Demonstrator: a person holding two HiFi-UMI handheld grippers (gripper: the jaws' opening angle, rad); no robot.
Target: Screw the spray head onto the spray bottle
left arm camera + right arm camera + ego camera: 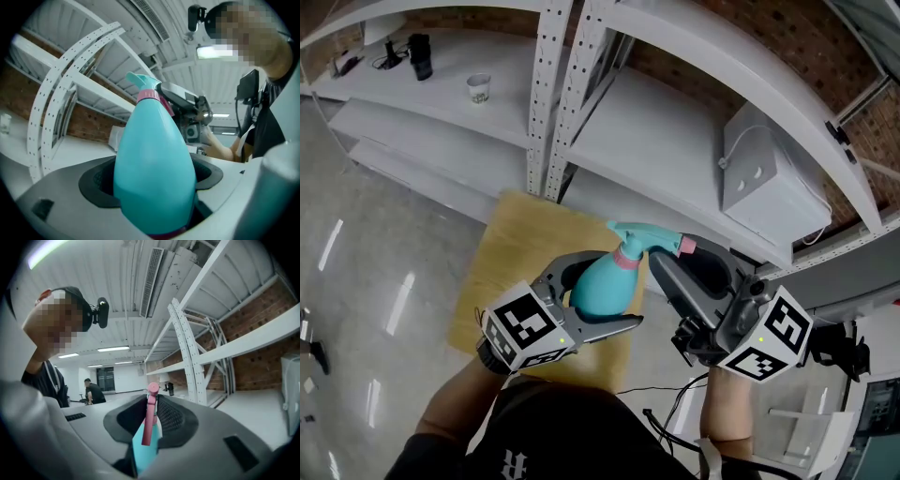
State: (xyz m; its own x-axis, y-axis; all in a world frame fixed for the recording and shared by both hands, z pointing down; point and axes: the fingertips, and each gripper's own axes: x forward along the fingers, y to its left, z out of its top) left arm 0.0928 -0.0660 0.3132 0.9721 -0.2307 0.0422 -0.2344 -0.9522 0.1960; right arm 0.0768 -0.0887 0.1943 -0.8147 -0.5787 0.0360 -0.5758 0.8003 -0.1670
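As it tilts, bottle [602,279] fills left claw [617,289].

Shelf uprights [546,94] block straight ahead; white box [769,178] crowds the shelf to the right (floor [366,234], left, lies open).

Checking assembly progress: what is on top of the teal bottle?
A teal spray head with a pink collar sits on the bottle neck, gripped by the right hand-held gripper. The threads beneath the collar are covered, so how far it is screwed on cannot be seen.
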